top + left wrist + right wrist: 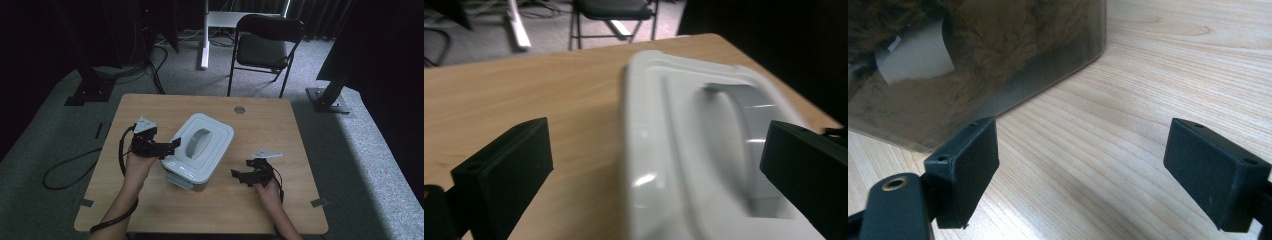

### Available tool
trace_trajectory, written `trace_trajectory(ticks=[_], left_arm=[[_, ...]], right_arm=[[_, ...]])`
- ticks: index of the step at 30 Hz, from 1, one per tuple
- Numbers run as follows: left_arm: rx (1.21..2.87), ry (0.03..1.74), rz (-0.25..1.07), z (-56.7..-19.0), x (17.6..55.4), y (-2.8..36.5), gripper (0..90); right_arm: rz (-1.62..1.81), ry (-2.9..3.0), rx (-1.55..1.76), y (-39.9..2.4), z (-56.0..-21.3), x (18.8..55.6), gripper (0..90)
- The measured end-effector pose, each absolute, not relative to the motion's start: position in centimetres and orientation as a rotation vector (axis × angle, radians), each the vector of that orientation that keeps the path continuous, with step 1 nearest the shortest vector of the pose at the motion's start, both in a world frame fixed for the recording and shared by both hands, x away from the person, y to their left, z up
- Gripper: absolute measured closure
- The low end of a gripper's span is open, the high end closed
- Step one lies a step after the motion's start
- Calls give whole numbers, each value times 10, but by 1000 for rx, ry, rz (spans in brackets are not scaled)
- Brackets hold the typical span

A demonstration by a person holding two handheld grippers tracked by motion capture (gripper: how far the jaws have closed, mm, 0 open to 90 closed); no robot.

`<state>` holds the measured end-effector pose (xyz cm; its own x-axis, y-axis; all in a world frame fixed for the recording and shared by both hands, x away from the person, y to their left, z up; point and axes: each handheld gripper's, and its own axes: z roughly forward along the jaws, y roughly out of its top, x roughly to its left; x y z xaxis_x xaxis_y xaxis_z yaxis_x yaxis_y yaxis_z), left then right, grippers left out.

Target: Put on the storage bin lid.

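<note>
Working the lid (202, 142) of the storage box (192, 175) looks like the step in hand, and the box sits near the middle of the counter (150, 107), turned at an angle, its white lid on top with a grey handle (197, 142) recessed in it. The left tongs (172, 145) are spread wide at the lid's near-left edge with nothing pinched; in the left gripper view the pads (506, 170) straddle the lid's rim. The right tongs (240, 177) are also spread and empty, low over the counter just beside the box's clear wall (998, 70), behind which something brown and furry shows. To do this well, bring the left tongs squarely onto the rim or handle before closing. The right tongs should probably brace the wall so the box does not slide, though whether the side latch (177, 180) is fastened is hard to tell in this dim light.
</note>
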<state>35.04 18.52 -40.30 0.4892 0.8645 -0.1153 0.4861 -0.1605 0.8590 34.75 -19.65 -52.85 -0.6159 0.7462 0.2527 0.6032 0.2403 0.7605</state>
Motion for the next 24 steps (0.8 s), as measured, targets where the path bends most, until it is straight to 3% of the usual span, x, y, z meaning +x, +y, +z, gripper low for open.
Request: trace_trajectory(ticks=[14,20,24], left_arm=[[1767,1285,638,-437,366,225,19],[1793,1313,619,-465,372,227,19],[1719,1312,551,-476,373,230,19]], right_arm=[[1316,2330,1285,-196,-525,344,137],[1316,2327,1291,-197,-525,345,137],[1317,2326,1295,-198,-524,345,137]])
